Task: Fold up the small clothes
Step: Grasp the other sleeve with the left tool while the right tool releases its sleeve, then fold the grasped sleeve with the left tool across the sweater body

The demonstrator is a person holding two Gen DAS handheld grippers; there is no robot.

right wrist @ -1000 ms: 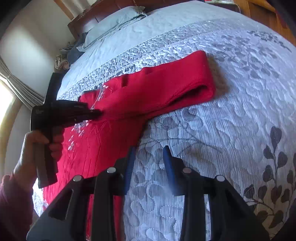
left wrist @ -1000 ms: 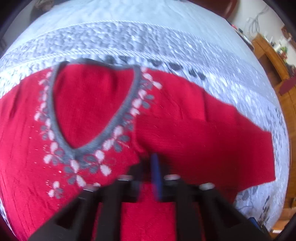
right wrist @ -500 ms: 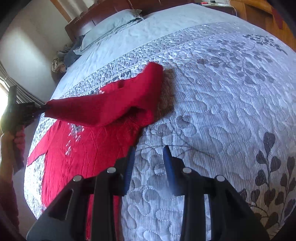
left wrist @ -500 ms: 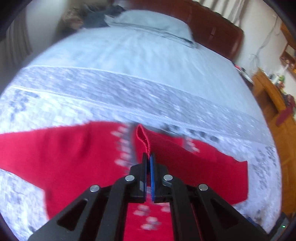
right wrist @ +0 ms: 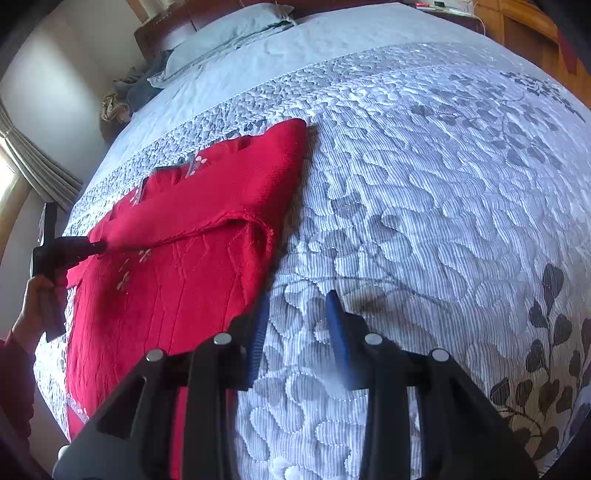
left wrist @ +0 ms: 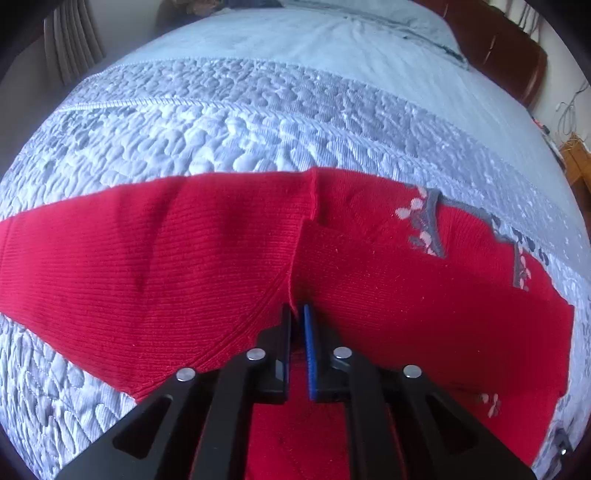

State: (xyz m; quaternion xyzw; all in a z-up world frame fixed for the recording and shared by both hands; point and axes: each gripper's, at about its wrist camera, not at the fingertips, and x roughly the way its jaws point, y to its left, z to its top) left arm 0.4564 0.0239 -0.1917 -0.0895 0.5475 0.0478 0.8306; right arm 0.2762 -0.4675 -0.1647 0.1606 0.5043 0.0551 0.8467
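Observation:
A red knit sweater (left wrist: 406,295) with a grey V-neck and flower pattern lies flat on the quilted bedspread (right wrist: 424,184). One sleeve (right wrist: 207,210) is folded across its chest. My left gripper (left wrist: 296,314) points down at that sleeve's end; its jaws are opening, a narrow gap shows, and the cuff's edge sits at the tips between them. In the right wrist view the left gripper (right wrist: 99,246) is at the sweater's left side, held by a hand (right wrist: 33,317). My right gripper (right wrist: 297,306) hovers open over bare quilt just beside the sweater's (right wrist: 166,295) right edge, holding nothing.
A pale pillow (right wrist: 229,33) and dark headboard (left wrist: 498,44) are at the far end of the bed. Wooden furniture (right wrist: 532,26) stands beyond the far right corner. Curtains (right wrist: 33,166) hang on the left. The patterned quilt stretches wide to the right of the sweater.
My left gripper carried the sleeve across the sweater's chest to the left and laid it down; its jaws have parted slightly. The right gripper has stayed where it was.

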